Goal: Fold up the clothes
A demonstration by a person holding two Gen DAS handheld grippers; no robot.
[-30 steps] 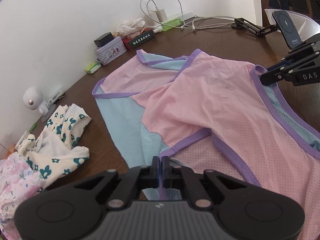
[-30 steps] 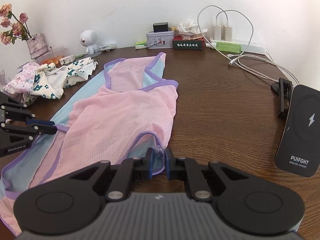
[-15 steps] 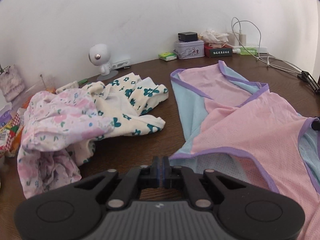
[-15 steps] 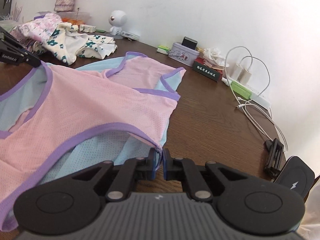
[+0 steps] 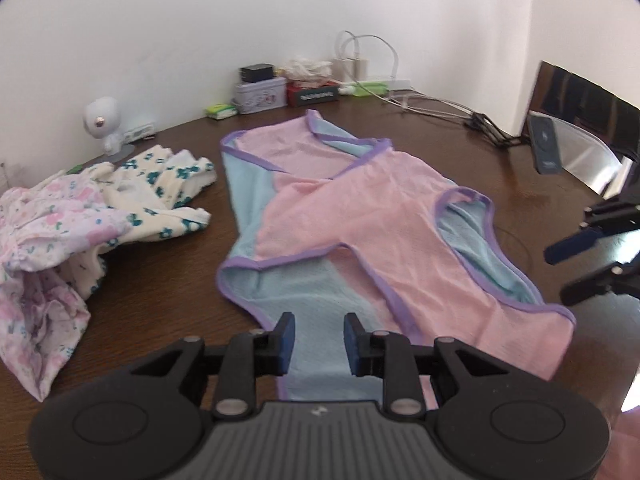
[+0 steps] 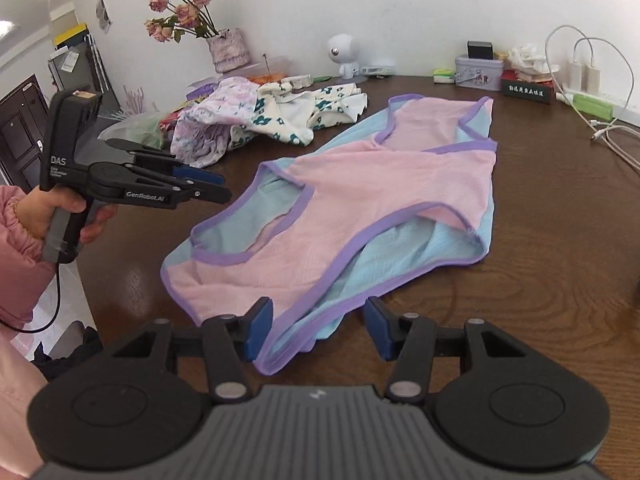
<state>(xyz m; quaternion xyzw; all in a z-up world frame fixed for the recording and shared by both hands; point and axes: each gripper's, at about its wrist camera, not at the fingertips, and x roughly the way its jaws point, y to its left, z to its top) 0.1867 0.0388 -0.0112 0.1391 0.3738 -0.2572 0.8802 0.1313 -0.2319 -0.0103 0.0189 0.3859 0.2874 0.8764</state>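
left hand-held gripper [image 5: 318, 338]: jaws apart, empty | right hand-held gripper [image 6: 318, 330]: jaws apart, empty | pink-and-blue garment [image 5: 372, 216]: spread flat on brown desk [image 5: 160, 280], its near edge between both grippers' fingers

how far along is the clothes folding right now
Early. Done: the pink and blue garment lies on the table, partly doubled over but uneven. In hand: nothing; the left claw and right claw are both open over its near edge. Left: finishing that fold, then the floral clothes heaped behind, unfolded.
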